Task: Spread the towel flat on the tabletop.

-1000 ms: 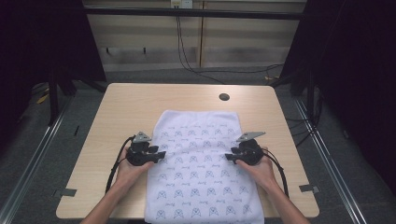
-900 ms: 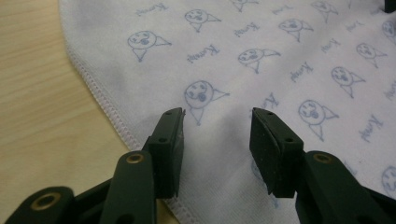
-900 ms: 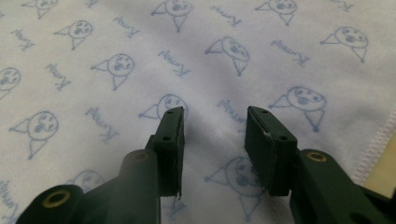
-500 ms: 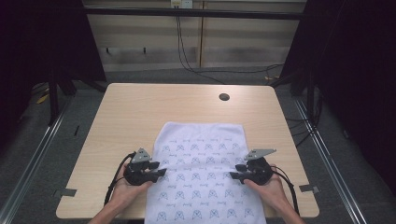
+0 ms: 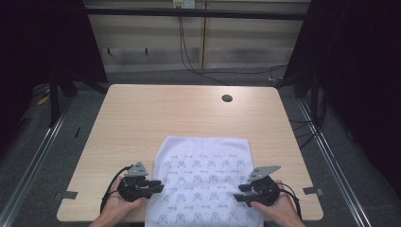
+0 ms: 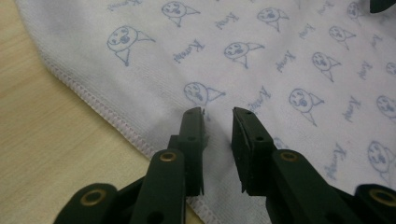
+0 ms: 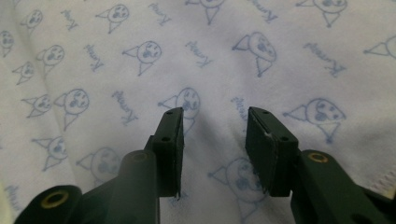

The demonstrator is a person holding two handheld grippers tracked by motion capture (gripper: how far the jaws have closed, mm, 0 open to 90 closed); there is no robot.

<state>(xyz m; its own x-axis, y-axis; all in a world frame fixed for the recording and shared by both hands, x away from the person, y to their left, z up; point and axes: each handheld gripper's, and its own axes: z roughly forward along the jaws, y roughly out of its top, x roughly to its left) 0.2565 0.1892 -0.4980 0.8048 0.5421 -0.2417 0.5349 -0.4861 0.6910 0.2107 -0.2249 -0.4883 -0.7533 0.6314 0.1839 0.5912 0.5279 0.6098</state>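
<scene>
Lying flat on table (image 5: 142, 118), printed towel (image 5: 203, 165) beneath both parted, empty claws: left claw (image 6: 218, 112), right claw (image 7: 215, 112).

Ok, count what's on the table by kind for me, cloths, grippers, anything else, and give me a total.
Printed white towel: 1
Hand-held gripper: 2, the left hand-held gripper and the right hand-held gripper, both with jaws open over the towel
Round dark hole in the tabletop: 1
Total: 4
</scene>
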